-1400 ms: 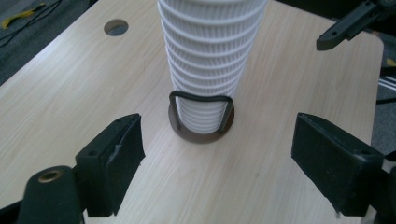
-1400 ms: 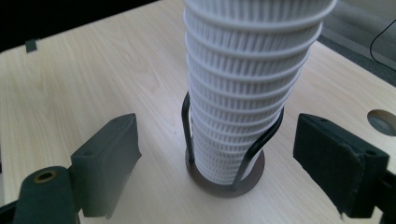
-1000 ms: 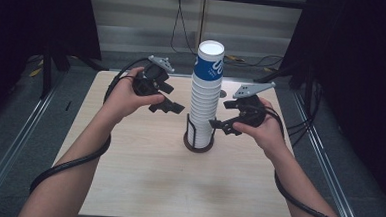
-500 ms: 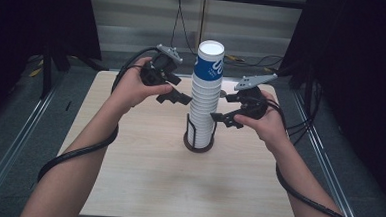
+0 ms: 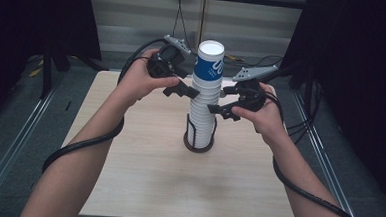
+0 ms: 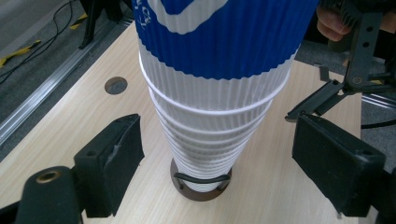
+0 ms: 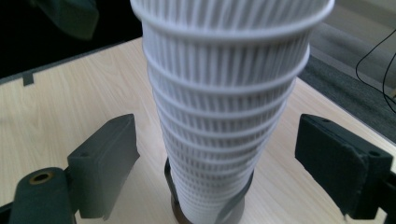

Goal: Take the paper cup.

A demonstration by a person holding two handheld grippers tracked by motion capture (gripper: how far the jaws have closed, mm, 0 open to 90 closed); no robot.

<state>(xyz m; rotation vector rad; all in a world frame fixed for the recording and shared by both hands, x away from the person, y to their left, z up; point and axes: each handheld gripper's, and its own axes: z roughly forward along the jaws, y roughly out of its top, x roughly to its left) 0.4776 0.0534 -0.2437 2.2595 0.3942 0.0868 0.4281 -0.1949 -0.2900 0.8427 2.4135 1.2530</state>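
Standing upright in a dark round holder (image 5: 198,145) mid-table (image 5: 142,171): tall stack of ribbed paper cups (image 5: 204,96), blue-banded cup on top. Flanking it, left gripper (image 5: 182,91) and right gripper (image 5: 224,111), jaws spread, pads clear of the cups.

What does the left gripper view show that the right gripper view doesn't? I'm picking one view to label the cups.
Left gripper view alone: the top cup's blue band, a round hole in the table, and the other tool's black linkage at the far right. Right gripper view alone: a notch in the table edge and the stack's ribbed white cups without any blue. Both: the cup stack rising between two open black jaws that do not touch it, the dark round holder at its foot, and the pale wooden table.
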